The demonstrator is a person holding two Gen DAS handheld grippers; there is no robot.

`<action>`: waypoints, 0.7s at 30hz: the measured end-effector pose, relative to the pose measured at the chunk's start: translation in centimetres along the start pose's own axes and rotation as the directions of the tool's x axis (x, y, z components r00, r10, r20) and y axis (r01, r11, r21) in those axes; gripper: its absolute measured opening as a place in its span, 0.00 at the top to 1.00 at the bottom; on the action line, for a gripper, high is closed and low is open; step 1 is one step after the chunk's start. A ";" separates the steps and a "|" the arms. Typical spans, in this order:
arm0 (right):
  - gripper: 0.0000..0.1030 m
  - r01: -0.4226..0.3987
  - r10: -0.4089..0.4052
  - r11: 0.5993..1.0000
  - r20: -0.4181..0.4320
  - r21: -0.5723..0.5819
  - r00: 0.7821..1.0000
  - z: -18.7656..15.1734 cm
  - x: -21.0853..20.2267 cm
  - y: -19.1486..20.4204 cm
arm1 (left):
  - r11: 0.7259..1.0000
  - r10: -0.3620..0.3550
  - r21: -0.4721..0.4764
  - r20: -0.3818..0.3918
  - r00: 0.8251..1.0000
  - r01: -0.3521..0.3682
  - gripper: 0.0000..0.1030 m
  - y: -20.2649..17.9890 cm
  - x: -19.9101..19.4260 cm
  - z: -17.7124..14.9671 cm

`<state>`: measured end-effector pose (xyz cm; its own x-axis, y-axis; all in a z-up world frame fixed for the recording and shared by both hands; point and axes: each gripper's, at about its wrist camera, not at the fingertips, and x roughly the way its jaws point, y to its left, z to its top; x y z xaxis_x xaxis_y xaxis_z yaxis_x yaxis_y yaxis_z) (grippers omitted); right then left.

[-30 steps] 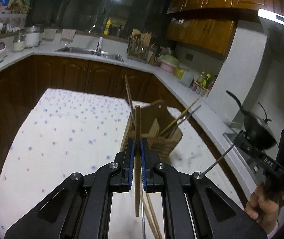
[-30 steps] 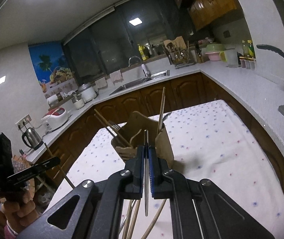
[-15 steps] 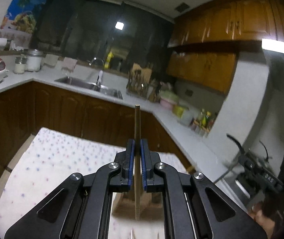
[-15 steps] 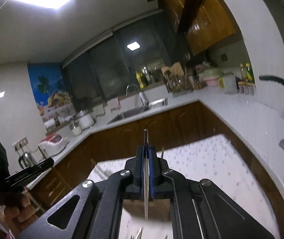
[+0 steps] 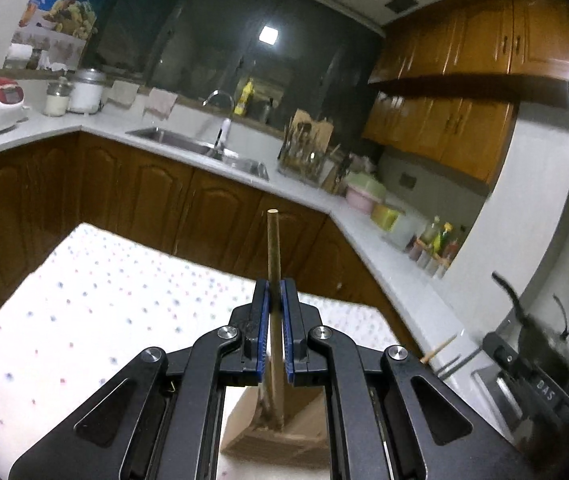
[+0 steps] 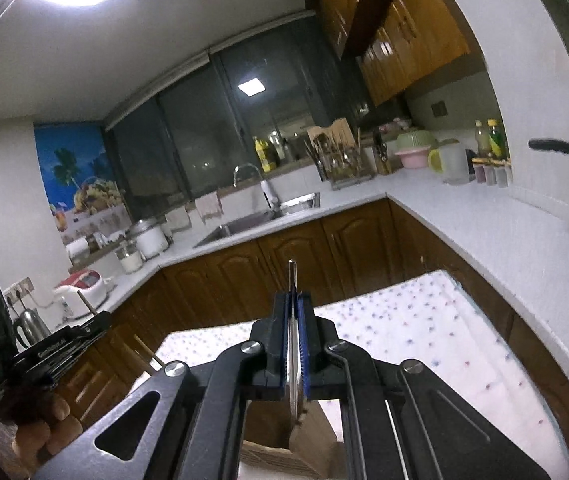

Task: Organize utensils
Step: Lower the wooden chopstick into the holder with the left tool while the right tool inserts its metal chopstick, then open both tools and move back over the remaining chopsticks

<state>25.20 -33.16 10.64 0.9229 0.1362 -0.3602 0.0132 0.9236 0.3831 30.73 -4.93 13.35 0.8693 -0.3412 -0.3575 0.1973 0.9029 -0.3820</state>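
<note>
My left gripper [image 5: 275,292] is shut on a wooden chopstick [image 5: 273,248] that stands upright between the blue pads. Its lower end reaches down to the brown wooden utensil holder [image 5: 272,444], which shows below, between the gripper's arms. My right gripper [image 6: 293,300] is shut on a thin metal utensil [image 6: 292,276] seen edge-on, also upright. Its lower end hangs just above the same holder [image 6: 268,456]. Most of the holder is hidden behind both grippers. A chopstick tip [image 5: 440,346] and fork tines [image 5: 454,364] stick out past the left gripper's right arm.
The holder stands on a table with a white dotted cloth [image 5: 84,304]. Brown cabinets and a pale counter with a sink [image 5: 200,144] wrap around the far side. A dark wok [image 5: 524,320] sits at the right. A hand [image 6: 40,436] holds the left tool.
Both grippers have come in over the holder, which has dropped from mid-view to the bottom edge beneath them. Each still grips its utensil upright.
</note>
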 end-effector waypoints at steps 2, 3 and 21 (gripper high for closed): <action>0.95 0.005 -0.005 1.000 -0.028 0.004 1.000 -1.2 0.7 -0.2 | 1.000 0.003 0.000 -0.026 1.000 -0.003 0.94 0.4 0.5 -1.0; 0.95 0.007 -0.006 1.000 -0.038 0.005 0.999 -1.5 1.0 -0.3 | 1.000 0.006 0.002 -0.032 0.999 -0.006 0.94 0.4 0.6 -1.4; 0.95 0.021 -0.021 1.000 -0.126 -0.001 0.992 -3.9 3.1 -0.1 | 0.999 0.018 0.051 -0.102 0.995 -0.013 0.93 0.0 1.5 -2.8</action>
<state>26.60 -31.42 6.20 0.8666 0.1610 -0.4723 0.0322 0.9265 0.3750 30.78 -6.18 10.44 0.8222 -0.3498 -0.4491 0.2091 0.9193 -0.3333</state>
